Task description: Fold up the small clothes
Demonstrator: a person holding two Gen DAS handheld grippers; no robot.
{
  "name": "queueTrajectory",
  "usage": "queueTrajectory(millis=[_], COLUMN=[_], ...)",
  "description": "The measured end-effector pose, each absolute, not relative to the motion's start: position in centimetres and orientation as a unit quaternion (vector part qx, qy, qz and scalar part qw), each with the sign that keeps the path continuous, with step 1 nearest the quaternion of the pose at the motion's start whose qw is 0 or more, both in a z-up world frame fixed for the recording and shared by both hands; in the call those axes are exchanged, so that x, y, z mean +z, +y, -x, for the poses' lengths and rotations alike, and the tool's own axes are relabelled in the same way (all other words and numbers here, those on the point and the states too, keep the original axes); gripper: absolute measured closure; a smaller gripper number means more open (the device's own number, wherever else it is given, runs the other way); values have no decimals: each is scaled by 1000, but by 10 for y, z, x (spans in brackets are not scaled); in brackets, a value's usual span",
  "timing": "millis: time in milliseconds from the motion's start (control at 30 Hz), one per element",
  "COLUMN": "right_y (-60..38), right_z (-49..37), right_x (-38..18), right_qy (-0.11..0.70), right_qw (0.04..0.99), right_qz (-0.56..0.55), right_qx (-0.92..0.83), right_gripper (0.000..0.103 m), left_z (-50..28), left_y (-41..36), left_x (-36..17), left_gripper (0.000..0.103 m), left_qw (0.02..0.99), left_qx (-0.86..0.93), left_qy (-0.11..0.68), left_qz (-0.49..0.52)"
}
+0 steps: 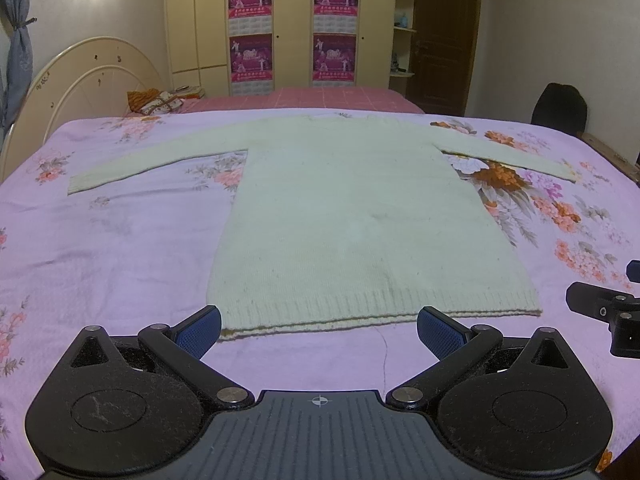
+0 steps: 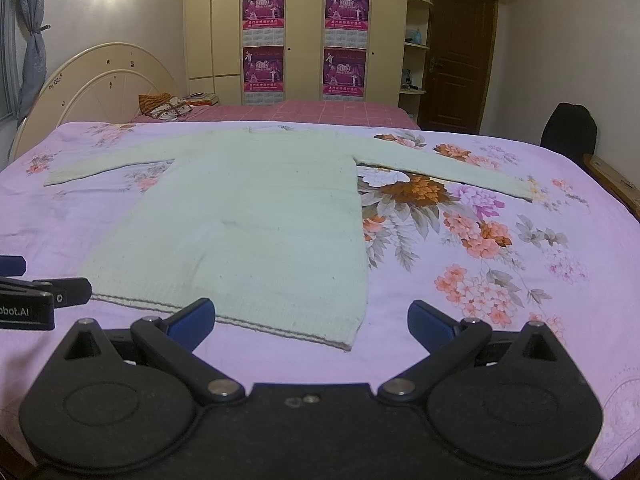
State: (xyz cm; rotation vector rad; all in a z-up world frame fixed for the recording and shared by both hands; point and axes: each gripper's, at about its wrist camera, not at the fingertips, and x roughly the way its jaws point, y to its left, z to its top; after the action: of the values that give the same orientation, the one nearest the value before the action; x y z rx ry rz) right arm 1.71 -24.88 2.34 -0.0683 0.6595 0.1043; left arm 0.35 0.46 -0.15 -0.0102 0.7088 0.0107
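Both the left gripper (image 1: 319, 330) and right gripper (image 2: 311, 320) are hovering spread wide, holding nothing, just before the ribbed hem of a pale knit sweater (image 1: 352, 216) lying flat on the floral bedsheet (image 2: 500, 240).

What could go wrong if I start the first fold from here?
1. Both grippers, left and right, are open and short of the sweater; a shallow bite at the ribbed hem might catch only the top layer.
2. The floral bedsheet lies directly under the knit, so the fingers could pinch it too.
3. Both sleeves are spread wide; lifting the hem first could drag them askew.
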Motion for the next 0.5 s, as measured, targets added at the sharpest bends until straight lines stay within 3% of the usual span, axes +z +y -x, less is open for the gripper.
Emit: queueTrajectory(millis=[500], right_y=[-253], right_z=[-16], right_x=[22], right_qy=[323], right_qw=[944], right_qz=[32], right_qx=[52], right_gripper=[1], left_z=[-3], left_y=[3], left_x=[-2], left_gripper=[0], left_qw=[937], left_qx=[6], left_qy=[348], left_qz=[3])
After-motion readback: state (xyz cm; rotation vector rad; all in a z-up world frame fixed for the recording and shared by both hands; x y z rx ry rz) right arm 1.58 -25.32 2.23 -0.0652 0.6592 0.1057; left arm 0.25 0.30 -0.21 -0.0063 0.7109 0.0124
